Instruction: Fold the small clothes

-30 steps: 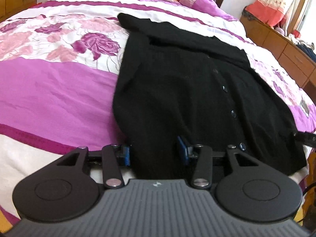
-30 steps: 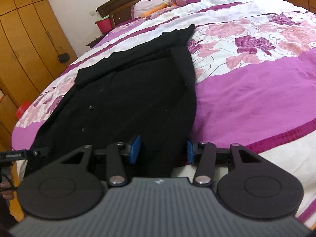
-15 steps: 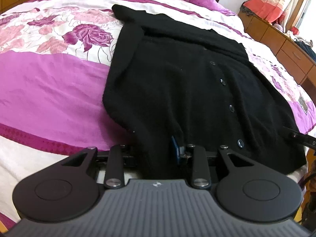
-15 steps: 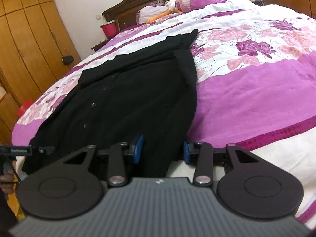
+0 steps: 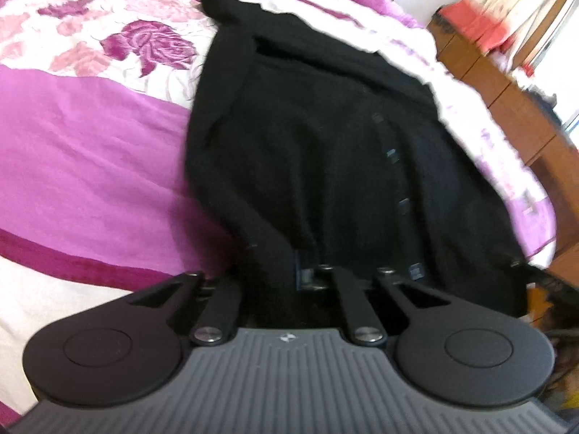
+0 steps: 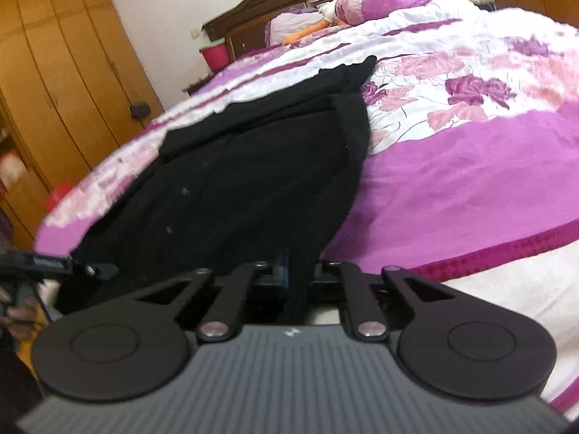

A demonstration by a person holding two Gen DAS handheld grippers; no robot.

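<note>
A black buttoned cardigan lies spread on the purple floral bedspread; it also shows in the right wrist view. My left gripper is shut on the cardigan's near hem, which bunches up between the jaws. My right gripper is shut on the hem at the other near corner. The other gripper's tip shows at the left edge of the right wrist view. Both views are blurred.
Pillows and a dark wooden headboard lie at the far end of the bed. Wooden wardrobes stand on one side, a wooden dresser with piled items on the other.
Both grippers have closed from open onto the cardigan's near hem. The hem now bunches and lifts a little at the left gripper. Both cameras have shifted, blurring the views.
</note>
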